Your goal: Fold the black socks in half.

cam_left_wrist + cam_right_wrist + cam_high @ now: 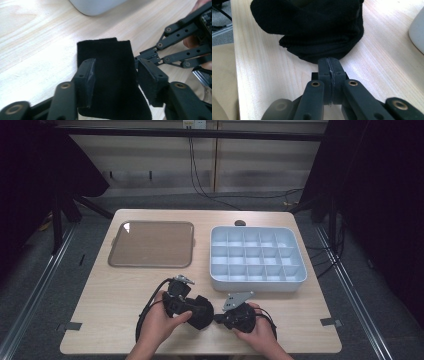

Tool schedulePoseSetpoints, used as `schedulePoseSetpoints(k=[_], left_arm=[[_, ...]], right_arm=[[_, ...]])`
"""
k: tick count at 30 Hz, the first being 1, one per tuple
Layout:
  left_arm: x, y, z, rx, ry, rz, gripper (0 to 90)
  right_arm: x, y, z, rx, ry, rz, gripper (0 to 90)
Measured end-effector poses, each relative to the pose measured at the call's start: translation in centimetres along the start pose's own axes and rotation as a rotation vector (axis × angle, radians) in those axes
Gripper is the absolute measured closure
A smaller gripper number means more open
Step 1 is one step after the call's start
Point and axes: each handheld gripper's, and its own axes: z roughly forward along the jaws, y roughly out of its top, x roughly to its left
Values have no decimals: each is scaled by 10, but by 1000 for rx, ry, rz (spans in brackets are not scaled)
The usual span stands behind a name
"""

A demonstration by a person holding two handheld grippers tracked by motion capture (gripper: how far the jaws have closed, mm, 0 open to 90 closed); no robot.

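A black cloth [201, 314] lies bunched on the wooden table near the front edge, between my two grippers. My left gripper [192, 307] comes at it from the left. Seen along its own jaws, the left gripper [116, 80] stands open with the black cloth [107, 57] in the gap, and the pads do not press on it. My right gripper [216, 318] reaches in from the right. Its jaws [329, 66] are shut, and the lowest edge of the black cloth [312, 25] runs down into their tips. The right gripper [138, 59] meets the cloth's right edge.
A white box with several compartments [257, 283] stands at the right, just behind the grippers; its corner [97, 6] is close ahead of the left jaws. A shallow brown tray [150, 245] lies at the back left. A small dark object [240, 223] sits behind the box.
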Motion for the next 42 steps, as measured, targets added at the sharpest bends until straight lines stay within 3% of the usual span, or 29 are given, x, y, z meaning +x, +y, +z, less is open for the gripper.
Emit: schedulePoseSetpoints(k=[6,14,24,42], left_arm=[[9,-3,-10,-38,29,-25,432],[29,-14,-15,-38,85,-60,464],[49,-24,-4,10,137,-87,506],[41,-27,6,56,124,-46,503]], right_arm=[[-1,0,-1,-3,-5,0,896],[0,0,-1,-5,-4,5,890],[0,0,-2,-10,-3,8,886],[-2,-1,-3,-3,-17,12,808]])
